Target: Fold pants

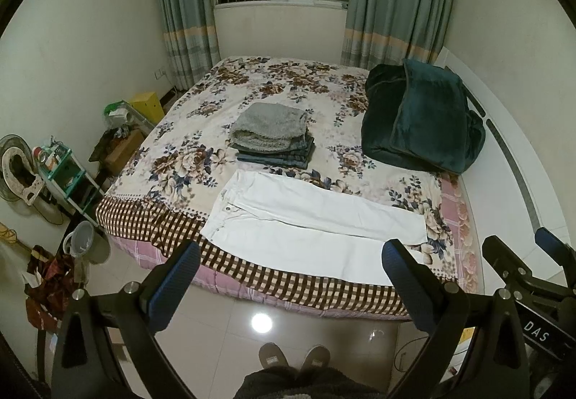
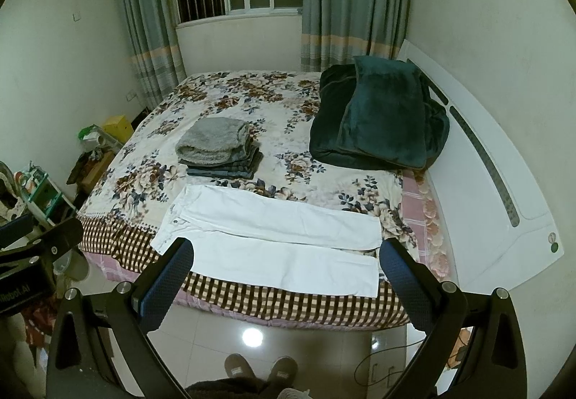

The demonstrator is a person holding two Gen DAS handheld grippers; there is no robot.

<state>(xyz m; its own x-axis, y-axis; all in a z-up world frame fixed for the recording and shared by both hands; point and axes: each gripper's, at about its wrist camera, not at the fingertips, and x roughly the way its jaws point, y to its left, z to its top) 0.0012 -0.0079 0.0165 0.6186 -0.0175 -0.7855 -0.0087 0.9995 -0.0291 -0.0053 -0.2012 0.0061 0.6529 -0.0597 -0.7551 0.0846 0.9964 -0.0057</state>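
Note:
White pants lie flat along the near edge of the bed, waistband to the left, both legs stretched to the right; they also show in the right wrist view. My left gripper is open and empty, held above the floor in front of the bed, short of the pants. My right gripper is open and empty, also in front of the bed near the pants' leg ends. It shows at the right edge of the left wrist view.
A stack of folded clothes with a grey fluffy piece on top sits behind the pants. A dark green blanket lies at the right by the white headboard. Clutter and a bin stand on the floor at left.

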